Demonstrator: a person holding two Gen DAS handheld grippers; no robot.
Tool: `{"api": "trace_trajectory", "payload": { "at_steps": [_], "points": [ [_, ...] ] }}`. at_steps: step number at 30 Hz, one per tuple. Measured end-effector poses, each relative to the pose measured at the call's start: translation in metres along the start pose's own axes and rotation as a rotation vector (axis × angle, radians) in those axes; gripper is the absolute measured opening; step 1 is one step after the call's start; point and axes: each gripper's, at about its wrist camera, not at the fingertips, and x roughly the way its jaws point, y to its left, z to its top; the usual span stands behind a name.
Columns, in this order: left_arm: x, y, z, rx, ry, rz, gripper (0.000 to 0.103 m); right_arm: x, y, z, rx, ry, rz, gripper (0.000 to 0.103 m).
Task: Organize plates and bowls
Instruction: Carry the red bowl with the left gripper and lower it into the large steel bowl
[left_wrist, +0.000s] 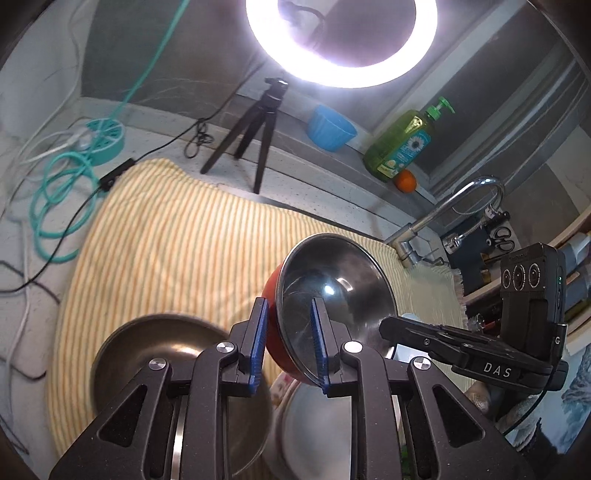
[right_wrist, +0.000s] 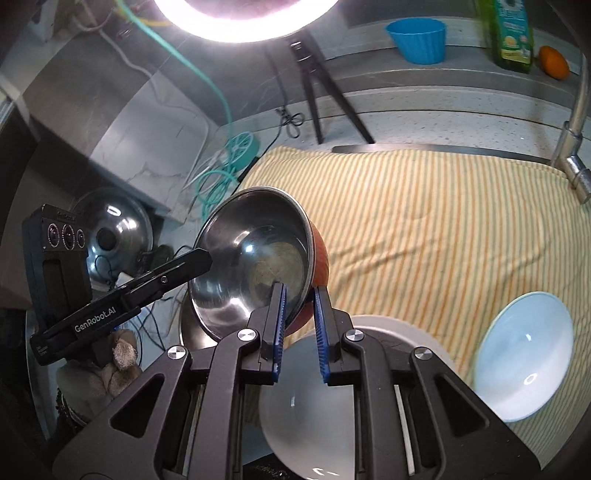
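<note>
A bowl, red outside and steel inside (left_wrist: 332, 280), hangs tilted above the striped cloth (left_wrist: 166, 240). My left gripper (left_wrist: 288, 314) is shut on its near rim, one blue pad inside and one outside. The right gripper (left_wrist: 388, 325) reaches the bowl from the right. In the right wrist view the same bowl (right_wrist: 251, 258) is pinched at its rim by my right gripper (right_wrist: 300, 295), while the left gripper (right_wrist: 205, 258) comes in from the left. A steel bowl (left_wrist: 166, 350) sits on the cloth at lower left. White bowls (right_wrist: 524, 354) (right_wrist: 306, 406) lie below and to the right.
A ring light on a black tripod (left_wrist: 255, 122) stands behind the cloth. A blue cup (left_wrist: 330, 127), a green soap bottle (left_wrist: 402, 144) and an orange (left_wrist: 405, 181) line the back ledge. The faucet (left_wrist: 443, 206) rises at right. Teal hose and cables (left_wrist: 55, 206) lie at left.
</note>
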Motion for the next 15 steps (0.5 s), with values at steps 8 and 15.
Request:
{"api": "trace_trajectory", "payload": {
  "at_steps": [8, 15],
  "points": [
    [-0.025, 0.035, -0.022, -0.090, -0.029, 0.034, 0.020, 0.031, 0.040, -0.014, -0.083, 0.069, 0.016, 0.015],
    [-0.038, 0.061, -0.040, -0.137, -0.028, 0.076, 0.020, 0.059, 0.061, -0.024, -0.141, 0.122, 0.002, 0.015]
  ]
}}
